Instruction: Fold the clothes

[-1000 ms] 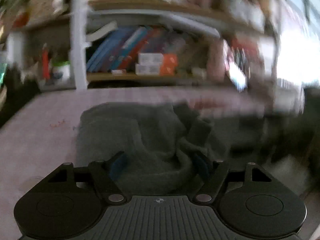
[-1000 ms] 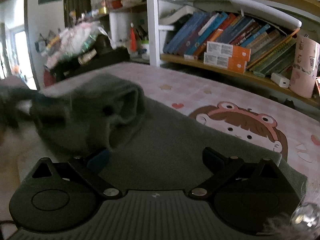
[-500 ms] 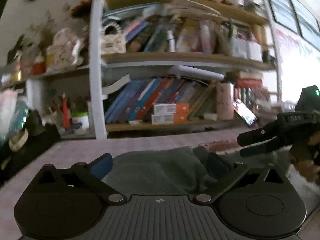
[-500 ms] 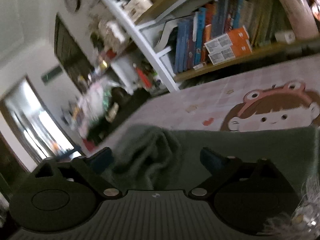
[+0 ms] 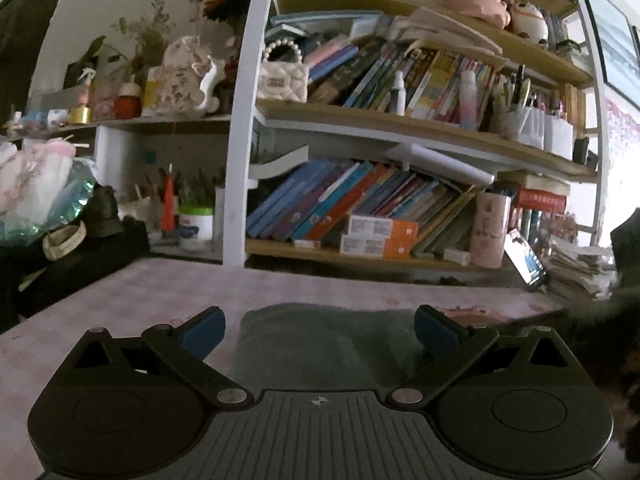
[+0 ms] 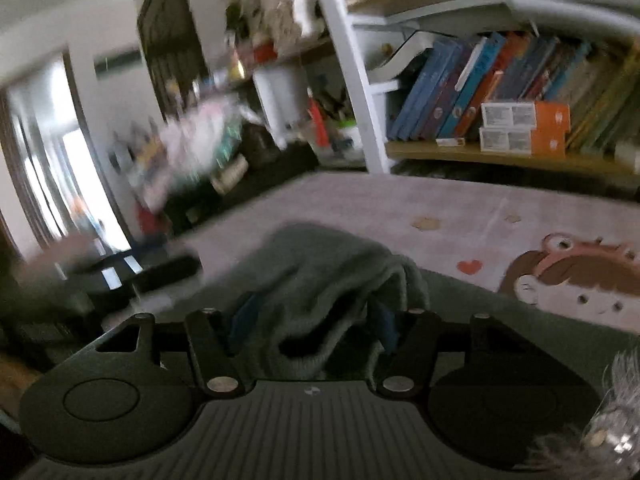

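Right gripper (image 6: pixel 316 320): jaws half closed, having just been narrowing, with a bunched fold of the grey garment (image 6: pixel 332 276) between the blue pads (image 6: pixel 386 322); the blur leaves it unclear whether the pads press the cloth.

Left gripper (image 5: pixel 318 330): jaws wide apart, having just been opening, nothing between them. The garment (image 5: pixel 320 344) lies flat on the desk just beyond the blue pads (image 5: pixel 200 330), at lower centre of the frame.

Desk (image 6: pixel 400 204): pink cover with a cartoon face (image 6: pixel 576 280) at the right edge of the right wrist view, partly overlapped by the cloth.

Surroundings: bookshelf (image 5: pixel 400 128) across the upper half of the left wrist view, books leaning, two orange-and-white boxes (image 5: pixel 380 236) on its lowest board, a white post (image 5: pixel 240 140) to the left of them. A dark blurred shape fills the right edge of that view; what it is cannot be told.

Change from the earlier frame: a second ago the cloth was heaped between the left jaws; now it lies clear of them. The right jaws then stood wide over flat cloth; now a raised fold sits between them.
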The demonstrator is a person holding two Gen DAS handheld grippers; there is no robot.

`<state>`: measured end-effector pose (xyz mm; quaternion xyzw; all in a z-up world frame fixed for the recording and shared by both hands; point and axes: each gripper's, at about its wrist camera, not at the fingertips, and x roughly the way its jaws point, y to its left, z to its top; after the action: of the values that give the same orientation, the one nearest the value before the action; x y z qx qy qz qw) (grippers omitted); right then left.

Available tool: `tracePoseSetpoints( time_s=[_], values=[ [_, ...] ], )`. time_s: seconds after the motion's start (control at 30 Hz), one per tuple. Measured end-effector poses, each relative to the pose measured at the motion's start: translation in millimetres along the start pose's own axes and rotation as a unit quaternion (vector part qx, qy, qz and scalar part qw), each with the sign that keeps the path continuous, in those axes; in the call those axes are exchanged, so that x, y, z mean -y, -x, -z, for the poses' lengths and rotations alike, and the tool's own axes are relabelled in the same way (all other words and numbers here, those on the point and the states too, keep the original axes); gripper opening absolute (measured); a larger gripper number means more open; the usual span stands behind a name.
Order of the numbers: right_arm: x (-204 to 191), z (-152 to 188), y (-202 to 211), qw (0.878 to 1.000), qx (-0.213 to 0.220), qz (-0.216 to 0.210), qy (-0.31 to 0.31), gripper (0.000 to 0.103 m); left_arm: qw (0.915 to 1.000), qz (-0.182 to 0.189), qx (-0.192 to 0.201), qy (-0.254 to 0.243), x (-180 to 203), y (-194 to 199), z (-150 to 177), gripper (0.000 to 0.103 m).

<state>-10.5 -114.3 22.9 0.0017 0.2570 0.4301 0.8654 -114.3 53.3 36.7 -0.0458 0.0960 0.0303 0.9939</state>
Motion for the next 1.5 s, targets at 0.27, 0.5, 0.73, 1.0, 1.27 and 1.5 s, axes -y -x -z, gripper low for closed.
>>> tracePoseSetpoints(
  time_s=[0.27,0.5,0.73,1.0,1.27,1.5],
  values=[
    [25,19,19,0.999,-0.011,0.007,-0.036,0.043,0.9988,0.032,-0.036,0.004,0,-8,2,0.102],
    [40,31,27,0.996,-0.023,-0.004,-0.086,0.043,0.9953,0.024,-0.094,-0.008,-3,-22,15,0.102],
    [44,42,49,0.993,-0.024,0.001,-0.116,0.044,0.9942,0.028,-0.103,-0.016,-6,-19,20,0.102],
    [19,19,70,0.997,0.028,0.044,-0.063,0.044,0.9939,0.031,-0.106,-0.006,-10,-14,20,0.102],
    [35,34,40,0.993,-0.010,0.027,-0.111,0.038,0.9834,0.055,-0.151,0.085,-32,-25,23,0.087],
    [41,40,38,0.989,-0.010,0.008,-0.146,0.036,0.9655,0.099,-0.192,0.146,-49,-54,24,0.051]
  ],
)
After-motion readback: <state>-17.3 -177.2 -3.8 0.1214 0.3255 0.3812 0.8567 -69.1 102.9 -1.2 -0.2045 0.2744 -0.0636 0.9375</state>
